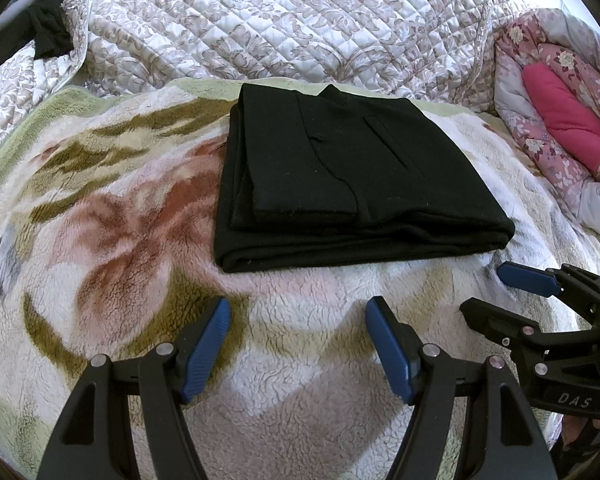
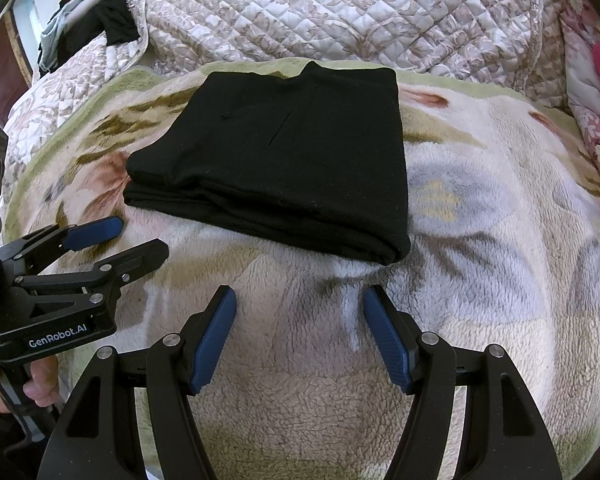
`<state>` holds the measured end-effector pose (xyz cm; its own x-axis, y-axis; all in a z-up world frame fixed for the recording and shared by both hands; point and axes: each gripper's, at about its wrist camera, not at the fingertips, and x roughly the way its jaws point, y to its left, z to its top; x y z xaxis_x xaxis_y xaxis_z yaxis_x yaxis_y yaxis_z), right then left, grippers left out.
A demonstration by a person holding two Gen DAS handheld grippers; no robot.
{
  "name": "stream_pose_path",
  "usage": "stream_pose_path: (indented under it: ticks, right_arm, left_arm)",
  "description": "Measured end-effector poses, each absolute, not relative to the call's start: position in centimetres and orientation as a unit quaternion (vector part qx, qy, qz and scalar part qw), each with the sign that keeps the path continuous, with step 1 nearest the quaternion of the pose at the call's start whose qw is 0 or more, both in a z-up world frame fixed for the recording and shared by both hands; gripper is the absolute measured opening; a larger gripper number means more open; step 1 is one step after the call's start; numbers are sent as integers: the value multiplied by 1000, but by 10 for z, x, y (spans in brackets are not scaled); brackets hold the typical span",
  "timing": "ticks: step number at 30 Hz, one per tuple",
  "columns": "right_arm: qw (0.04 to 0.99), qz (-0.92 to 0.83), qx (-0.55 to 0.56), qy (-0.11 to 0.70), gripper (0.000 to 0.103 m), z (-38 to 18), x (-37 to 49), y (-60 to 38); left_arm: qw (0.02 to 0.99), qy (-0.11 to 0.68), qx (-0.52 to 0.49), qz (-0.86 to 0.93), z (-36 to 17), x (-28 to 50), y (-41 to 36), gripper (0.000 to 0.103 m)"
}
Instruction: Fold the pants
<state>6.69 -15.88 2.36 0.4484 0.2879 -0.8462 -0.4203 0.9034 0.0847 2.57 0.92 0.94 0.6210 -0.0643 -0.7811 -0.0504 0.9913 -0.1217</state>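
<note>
The black pants (image 1: 340,176) lie folded into a flat rectangle of several layers on a fleece blanket (image 1: 120,240); they also show in the right wrist view (image 2: 292,152). My left gripper (image 1: 298,312) is open and empty, a little short of the pants' near edge. My right gripper (image 2: 298,300) is open and empty, also just short of the near edge. Each gripper shows in the other's view: the right one (image 1: 484,286) at the right, the left one (image 2: 140,236) at the left, both off the pants.
The floral fleece blanket (image 2: 480,260) covers a bed. A quilted cream bedspread (image 1: 280,20) lies behind it. A pink floral duvet (image 1: 560,120) is bunched at the right. Dark clothes (image 2: 100,16) hang at the far left.
</note>
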Motion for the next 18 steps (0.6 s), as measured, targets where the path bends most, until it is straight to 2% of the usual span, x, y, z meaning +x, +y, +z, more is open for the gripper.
stream_pose_path:
  ticks: [18]
  right_arm:
    - [851, 217, -76, 472, 68, 23, 64, -159]
  left_arm:
    - [898, 435, -65, -4, 9, 26, 9, 73]
